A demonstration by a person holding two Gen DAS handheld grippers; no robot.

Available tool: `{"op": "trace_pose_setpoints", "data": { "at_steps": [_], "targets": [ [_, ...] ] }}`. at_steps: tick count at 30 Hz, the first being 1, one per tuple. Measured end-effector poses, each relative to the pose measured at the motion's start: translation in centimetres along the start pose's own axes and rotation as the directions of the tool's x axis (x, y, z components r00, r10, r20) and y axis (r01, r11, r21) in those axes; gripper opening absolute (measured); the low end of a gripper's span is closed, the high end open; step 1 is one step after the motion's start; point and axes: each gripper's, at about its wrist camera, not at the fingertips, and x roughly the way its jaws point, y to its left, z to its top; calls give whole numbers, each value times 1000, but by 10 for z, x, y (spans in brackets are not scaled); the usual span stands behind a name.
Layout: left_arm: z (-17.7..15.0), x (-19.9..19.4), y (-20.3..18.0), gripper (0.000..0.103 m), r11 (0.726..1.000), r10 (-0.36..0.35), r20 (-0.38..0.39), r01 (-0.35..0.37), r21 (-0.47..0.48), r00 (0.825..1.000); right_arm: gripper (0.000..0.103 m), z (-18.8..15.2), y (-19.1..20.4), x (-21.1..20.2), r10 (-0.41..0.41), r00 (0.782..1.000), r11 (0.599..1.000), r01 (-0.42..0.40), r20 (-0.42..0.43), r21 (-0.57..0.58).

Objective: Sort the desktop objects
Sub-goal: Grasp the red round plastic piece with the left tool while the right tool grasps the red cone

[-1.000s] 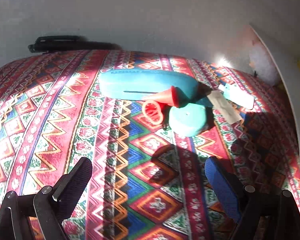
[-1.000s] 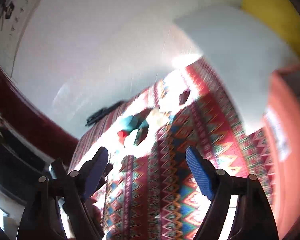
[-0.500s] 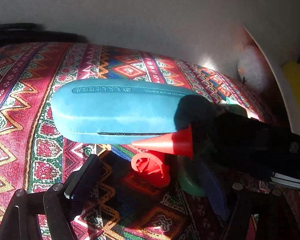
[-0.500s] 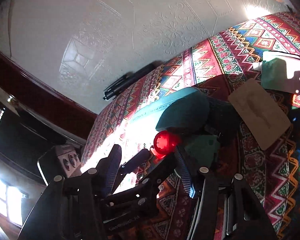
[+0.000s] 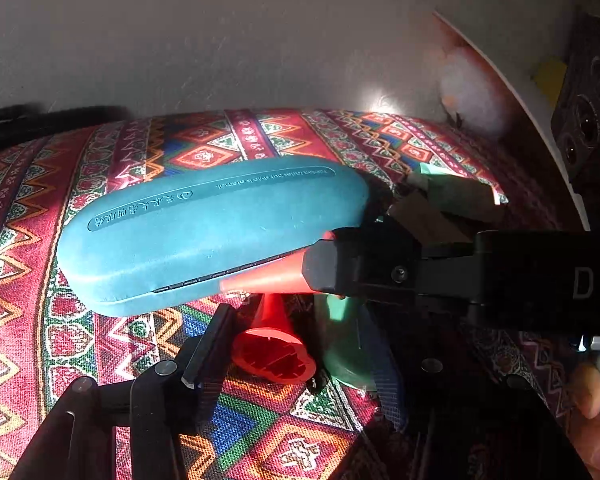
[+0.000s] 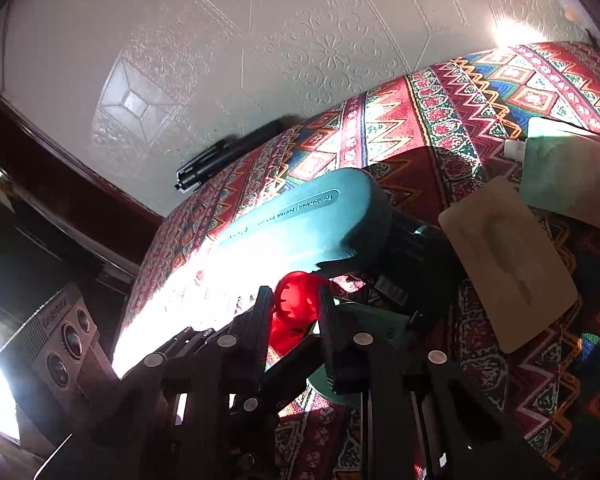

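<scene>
Fingers (image 6: 260, 320) of the right gripper (image 6: 294, 300) stand close on both sides of a red cone (image 5: 268, 278), and the pads seem to press on its wide end, so I judge it is clamped on this cone. The cone points sideways, with its tip over the front edge of the teal glasses case (image 5: 212, 232); I cannot tell whether it touches the case.

The left gripper (image 5: 296, 340) is low over the patterned tablecloth (image 5: 100, 360) with its jaws spread wide and holding nothing. Between them lie a second red cone (image 5: 274, 356), with the open base toward the camera, and a green round lid (image 5: 340, 348) just beside it. The right gripper hangs directly above this place. Farther back, a tan card (image 6: 508, 264) and a green packet (image 6: 568, 176) lie near each other on the cloth.

Several things can go wrong from here. The cone is tapered and looks smooth, so the pads may push it forward and out of the grip when it is lifted. The two grippers are very close, and a quick move of either one could knock the other. If the left jaws close now, they may catch the lid together with the second cone, or push the cone away on the soft cloth. The held cone could also drag against the case and shift it.
</scene>
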Motion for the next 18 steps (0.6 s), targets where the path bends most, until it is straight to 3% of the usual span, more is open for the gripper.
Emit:
{"op": "trace_pose_setpoints", "data": {
  "at_steps": [4, 5, 10, 18],
  "targets": [
    [-2, -7, -1, 38, 1000, 12, 9, -12, 6, 1000, 8, 0, -1, -13, -13, 999, 1000, 13, 32, 0],
    [-2, -9, -1, 29, 1000, 25, 11, -25, 4, 1000, 8, 0, -2, -15, -7, 999, 1000, 7, 34, 5],
    [-5, -19, 10, 29, 998, 52, 35, -51, -45, 998, 7, -2, -4, -26, 25, 999, 999, -27, 48, 23],
    [-8, -39, 1, 29, 992, 122, 103, -121, -21, 987, 8, -2, 13, -59, 73, 990, 997, -73, 118, -5]
  ]
}}
